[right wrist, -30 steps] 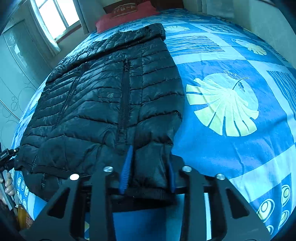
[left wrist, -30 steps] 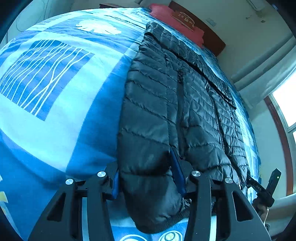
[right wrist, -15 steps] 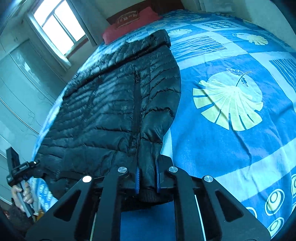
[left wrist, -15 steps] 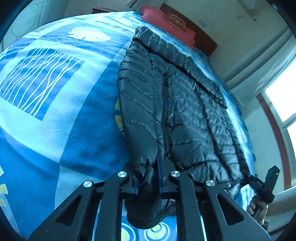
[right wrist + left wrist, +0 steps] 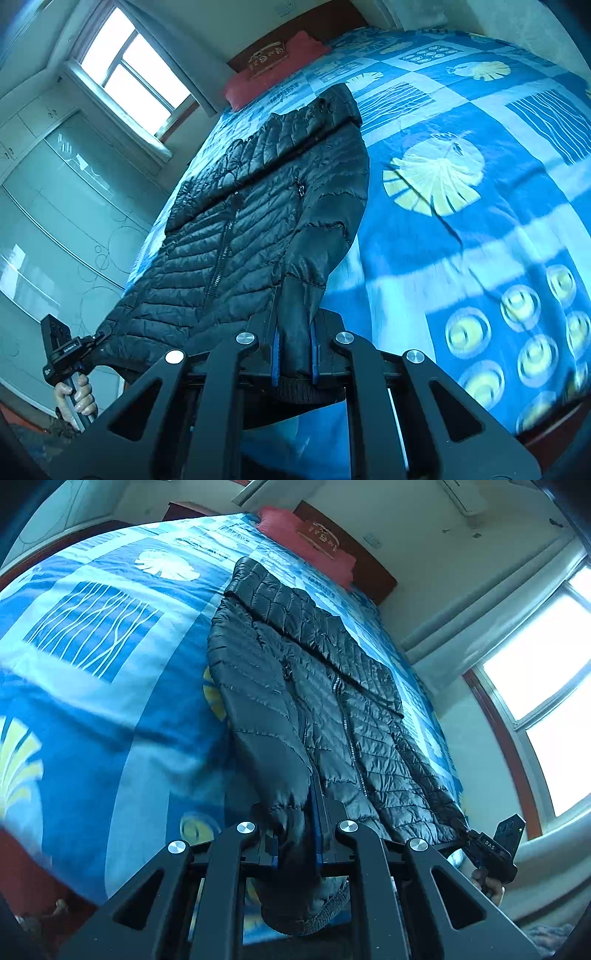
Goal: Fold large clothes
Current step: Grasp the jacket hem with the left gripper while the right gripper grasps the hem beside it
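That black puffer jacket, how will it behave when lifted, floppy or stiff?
Likely floppy: the black puffer jacket drapes between the left gripper and the right gripper. Probably light, being quilted. Its shiny shell may slip.

Both wrist views face up the jacket (image 5: 314, 686) lengthwise.
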The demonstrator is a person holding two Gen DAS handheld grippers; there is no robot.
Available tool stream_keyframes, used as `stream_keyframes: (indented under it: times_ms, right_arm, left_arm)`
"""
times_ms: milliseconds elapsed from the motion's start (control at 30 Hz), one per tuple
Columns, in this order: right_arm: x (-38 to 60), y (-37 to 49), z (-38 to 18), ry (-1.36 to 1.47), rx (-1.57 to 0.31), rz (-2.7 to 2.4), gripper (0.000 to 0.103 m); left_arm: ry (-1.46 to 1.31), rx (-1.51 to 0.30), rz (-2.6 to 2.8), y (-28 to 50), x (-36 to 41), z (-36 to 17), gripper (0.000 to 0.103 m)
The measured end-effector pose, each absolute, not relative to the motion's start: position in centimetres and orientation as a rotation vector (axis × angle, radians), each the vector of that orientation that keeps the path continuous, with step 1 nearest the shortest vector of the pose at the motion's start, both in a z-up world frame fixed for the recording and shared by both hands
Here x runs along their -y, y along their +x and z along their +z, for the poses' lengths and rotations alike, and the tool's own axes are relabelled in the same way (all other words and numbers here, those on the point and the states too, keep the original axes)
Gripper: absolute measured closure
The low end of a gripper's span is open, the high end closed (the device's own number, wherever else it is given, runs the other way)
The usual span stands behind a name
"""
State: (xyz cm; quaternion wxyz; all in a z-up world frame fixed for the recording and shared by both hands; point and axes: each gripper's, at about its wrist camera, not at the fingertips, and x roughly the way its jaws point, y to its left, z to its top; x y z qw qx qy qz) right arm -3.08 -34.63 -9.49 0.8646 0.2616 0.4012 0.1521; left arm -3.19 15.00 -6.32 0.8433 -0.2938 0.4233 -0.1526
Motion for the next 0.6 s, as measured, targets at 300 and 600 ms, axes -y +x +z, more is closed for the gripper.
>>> stream_keyframes:
  times_ms: [300,600]
  right_arm:
    - [34.7,-7.4,-6.9,0.601,-0.831,0.332,0.092]
    - [35.6,-8.3,-4.9,0.647,-0.777,0.369,0.092]
  left_arm:
    - [-0.68,-0.856,-0.331,-6.1,-15.4,-3.3,0.091]
    - [-0.687,-0.793,-0.361,-6.4,-15.4,-1.0,0.091]
